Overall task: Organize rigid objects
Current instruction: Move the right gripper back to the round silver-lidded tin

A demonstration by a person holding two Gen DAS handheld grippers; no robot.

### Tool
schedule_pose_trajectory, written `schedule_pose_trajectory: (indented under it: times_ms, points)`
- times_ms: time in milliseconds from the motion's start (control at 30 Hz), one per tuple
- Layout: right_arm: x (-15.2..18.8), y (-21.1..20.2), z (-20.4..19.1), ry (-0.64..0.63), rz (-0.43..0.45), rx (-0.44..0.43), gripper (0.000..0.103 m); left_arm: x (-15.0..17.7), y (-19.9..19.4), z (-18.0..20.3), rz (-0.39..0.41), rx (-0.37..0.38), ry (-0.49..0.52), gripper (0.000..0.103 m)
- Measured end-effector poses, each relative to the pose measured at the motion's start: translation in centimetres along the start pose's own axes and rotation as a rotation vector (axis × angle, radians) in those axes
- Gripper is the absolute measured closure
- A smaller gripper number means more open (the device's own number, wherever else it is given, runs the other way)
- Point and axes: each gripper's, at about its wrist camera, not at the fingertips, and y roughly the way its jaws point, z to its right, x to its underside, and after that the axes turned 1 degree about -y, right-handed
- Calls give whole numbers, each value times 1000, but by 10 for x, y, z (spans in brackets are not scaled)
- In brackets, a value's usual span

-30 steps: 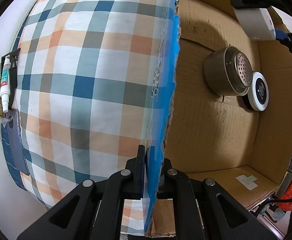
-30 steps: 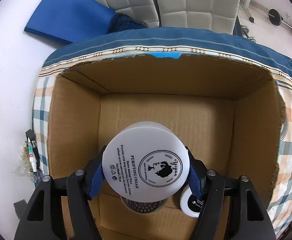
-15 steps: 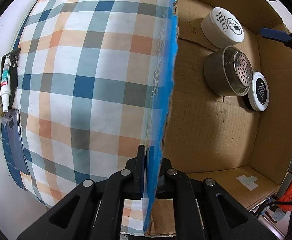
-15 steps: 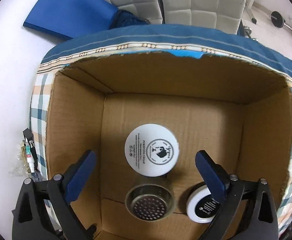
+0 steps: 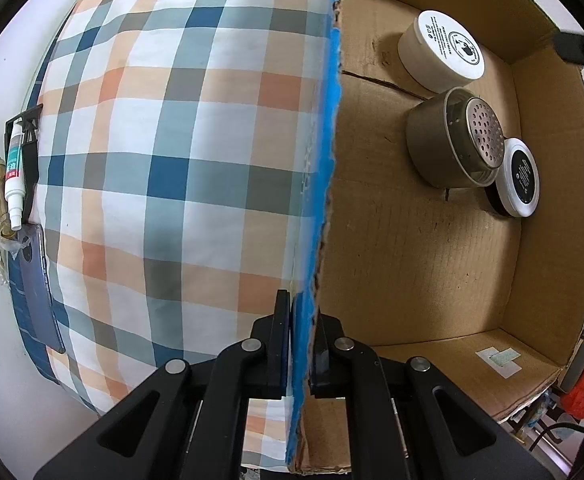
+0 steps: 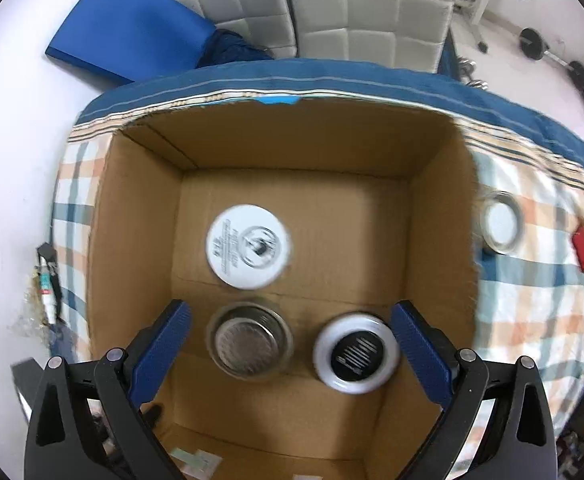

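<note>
The white cream jar (image 6: 249, 253) stands upright on the floor of the cardboard box (image 6: 436, 248), just ahead of the right gripper (image 6: 290, 350), whose jaws hang wide apart above the box, gripping nothing. Nearer, between its fingers, sit a perforated-lid jar (image 6: 250, 343) and a black-lidded tin (image 6: 357, 352). The left gripper (image 5: 301, 340) is clamped on the box's wall.

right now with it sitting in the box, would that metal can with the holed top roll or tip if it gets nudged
The metal can stands upright on its flat base on the cardboard box floor, so it probably slides rather than rolls. It looks squat and wide, so tipping seems unlikely. The white cream jar and black-lidded tin sit close on either side and would likely stop or get bumped by it.
</note>
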Motion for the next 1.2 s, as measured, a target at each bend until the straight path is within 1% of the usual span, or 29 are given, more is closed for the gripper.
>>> schedule_pose_trajectory:
  times_ms: [100, 400, 500, 567, 667, 733, 833, 867, 933, 967, 1000, 1067, 1200]
  points:
    - [12, -11, 8, 10, 12, 18, 1, 0, -1, 2, 2, -3, 0, 98]
    - [44, -32, 22, 46, 11, -13, 1, 2, 0, 4, 5, -11, -1, 98]
    - [49, -37, 24, 44, 17, -20, 1, 2, -1, 5, 6, -15, -1, 98]
    - [51, -42, 30, 58, 36, -50, 1, 2, -1, 6, 6, -17, -1, 98]
    - [46, -50, 41, 68, 65, -19, 1, 2, -1, 7, 8, -21, -2, 98]
    - [39, -57, 62, 117, 84, -25, 1, 2, -1, 7, 8, -21, -4, 98]
    - [24, -55, 98, 198, 20, 16, 1, 2, -1, 7, 8, -22, -7, 98]
    - [20, -58, 117, 235, 43, 3, 1, 3, -1, 7, 9, -22, -9, 98]
    - [15, -63, 144, 294, 97, 40, 1, 3, -1, 7, 9, -21, -13, 98]
    - [11, -63, 164, 342, 117, 55, 1, 3, -1, 6, 9, -21, -16, 98]
    - [9, -60, 175, 374, 122, 46, 1, 3, -1, 6, 9, -21, -18, 98]
    - [2, -48, 201, 437, 117, 11, 1, 3, -1, 5, 9, -19, -22, 98]
    - [-17, -5, 228, 483, 50, 18, 1, 2, 0, 2, 6, -16, -31, 98]
